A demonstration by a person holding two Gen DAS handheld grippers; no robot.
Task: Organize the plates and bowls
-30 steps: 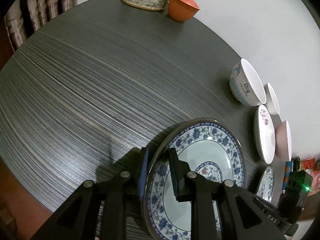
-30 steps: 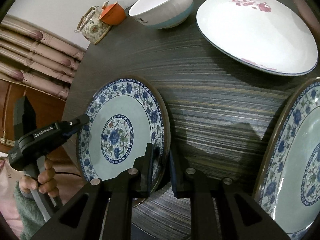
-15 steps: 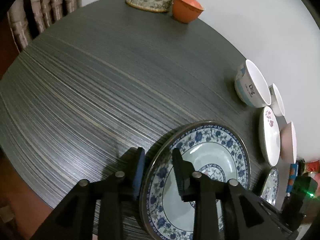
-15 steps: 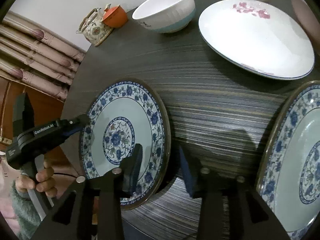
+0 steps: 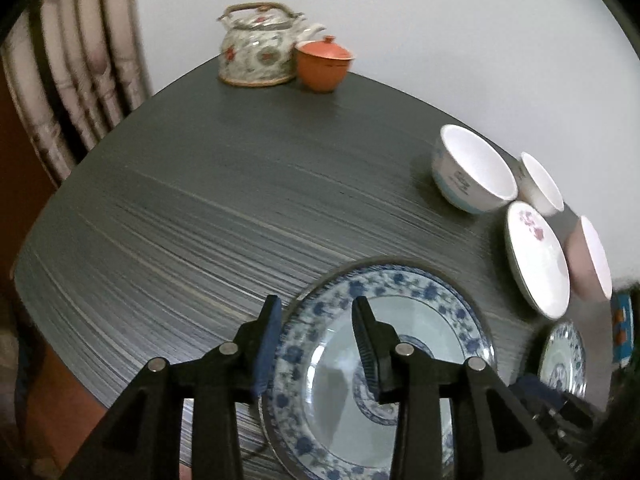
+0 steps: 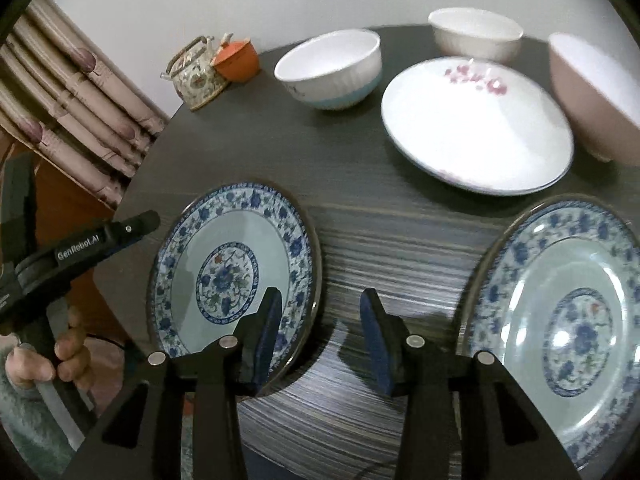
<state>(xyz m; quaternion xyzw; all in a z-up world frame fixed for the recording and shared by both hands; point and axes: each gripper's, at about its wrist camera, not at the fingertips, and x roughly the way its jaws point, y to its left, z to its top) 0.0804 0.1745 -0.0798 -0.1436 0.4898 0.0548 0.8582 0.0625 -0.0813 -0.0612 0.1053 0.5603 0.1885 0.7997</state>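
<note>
A blue-and-white floral plate (image 5: pixel 424 316) lies flat on the dark table (image 5: pixel 200 200). My left gripper (image 5: pixel 317 308) is open above its left rim, one finger outside the rim and one over the plate. In the right wrist view the same plate (image 6: pixel 228 264) sits at the left, and my right gripper (image 6: pixel 321 300) is open over its right rim. A second blue-and-white plate (image 6: pixel 560 312) lies to the right. Behind stand a white plate with pink flowers (image 6: pixel 476 128), a white bowl with a blue band (image 6: pixel 328 68), a plain white bowl (image 6: pixel 476 34) and a pink bowl (image 6: pixel 592 92).
A patterned teapot (image 5: pixel 256 56) and an orange lidded cup (image 5: pixel 324 64) stand at the far table edge by the wall. Striped curtains (image 6: pixel 80 112) hang at the left. A person's hand (image 6: pixel 60 356) holds the left gripper's handle beside the table edge.
Both grippers were shut on opposite rims of the blue-and-white plate; both have opened and let it go. Both cameras have pulled back and tilted up.
</note>
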